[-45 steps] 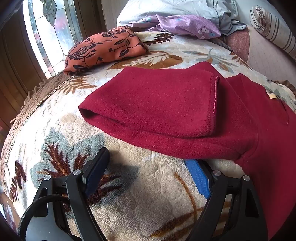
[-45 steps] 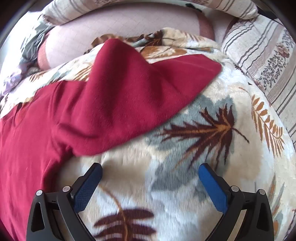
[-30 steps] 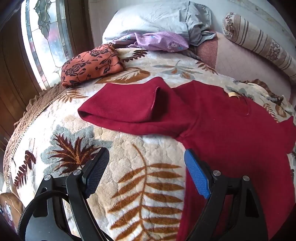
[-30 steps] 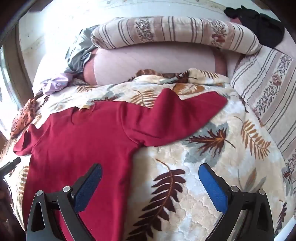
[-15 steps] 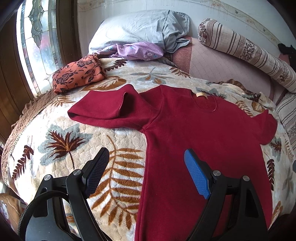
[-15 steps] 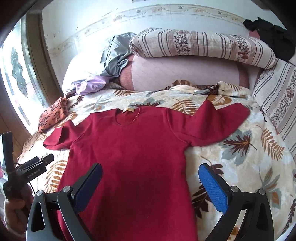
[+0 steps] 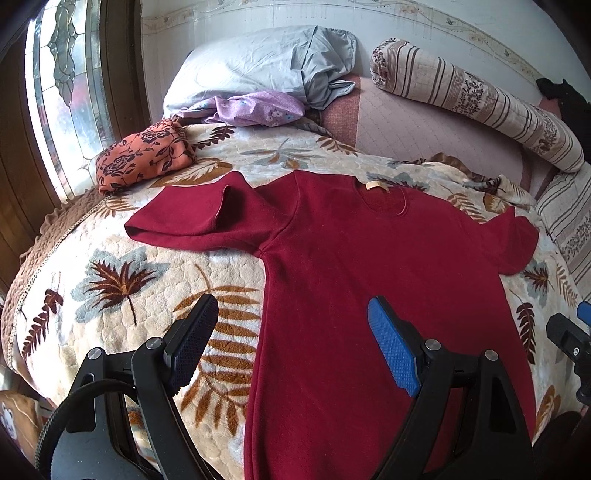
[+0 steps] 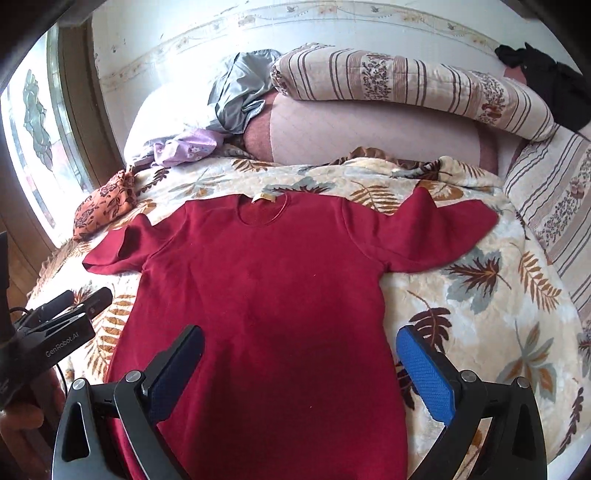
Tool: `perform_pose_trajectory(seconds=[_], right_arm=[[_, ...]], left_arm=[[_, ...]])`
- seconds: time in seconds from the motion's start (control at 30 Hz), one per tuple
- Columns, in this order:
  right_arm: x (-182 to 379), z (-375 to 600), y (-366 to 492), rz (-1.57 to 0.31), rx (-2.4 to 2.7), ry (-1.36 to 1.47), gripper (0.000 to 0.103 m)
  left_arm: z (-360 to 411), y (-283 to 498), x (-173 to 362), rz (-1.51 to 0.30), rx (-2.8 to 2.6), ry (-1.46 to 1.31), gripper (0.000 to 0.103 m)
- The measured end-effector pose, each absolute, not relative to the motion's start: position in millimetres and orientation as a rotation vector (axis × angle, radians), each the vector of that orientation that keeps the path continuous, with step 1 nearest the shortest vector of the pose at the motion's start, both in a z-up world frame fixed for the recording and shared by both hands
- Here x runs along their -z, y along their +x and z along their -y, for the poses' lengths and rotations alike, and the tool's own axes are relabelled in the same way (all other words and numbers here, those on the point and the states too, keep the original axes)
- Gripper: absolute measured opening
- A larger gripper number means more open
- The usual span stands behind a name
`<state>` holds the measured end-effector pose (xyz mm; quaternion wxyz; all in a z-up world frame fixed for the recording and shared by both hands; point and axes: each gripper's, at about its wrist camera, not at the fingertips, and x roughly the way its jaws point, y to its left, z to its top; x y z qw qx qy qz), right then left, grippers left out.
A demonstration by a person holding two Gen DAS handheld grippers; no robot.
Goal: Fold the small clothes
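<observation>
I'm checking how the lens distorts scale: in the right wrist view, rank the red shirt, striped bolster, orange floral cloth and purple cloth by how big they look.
1. red shirt
2. striped bolster, though it lies farther off
3. orange floral cloth and purple cloth look alike; no ranking.

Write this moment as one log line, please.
red shirt: flat on bed, sleeves folded in | left gripper: open, empty | right gripper: open, empty

We see a bed under a cream blanket patterned with brown and grey leaves. On the far side runs a white wall with a faded floral border. At the left a leaded glass window in a dark wooden frame lets in daylight (bright, almost washed out). Striped bolsters line the far edge.
</observation>
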<state>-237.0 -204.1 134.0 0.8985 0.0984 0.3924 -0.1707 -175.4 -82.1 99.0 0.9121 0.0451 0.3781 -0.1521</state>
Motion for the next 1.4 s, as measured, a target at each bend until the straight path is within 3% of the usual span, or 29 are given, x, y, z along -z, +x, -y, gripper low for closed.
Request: perform_pose_trajectory(seconds=[1.0, 1.4], right_arm=[[-101, 199, -203, -0.88, 0.379, 0.147, 0.103], [-93, 207, -200, -0.851, 0.347, 0.259, 0.103]], left_arm=[[95, -163, -80, -0.804, 0.316, 0.103, 0.084], [98, -161, -79, -0.8, 0.318, 0.113, 0.084]])
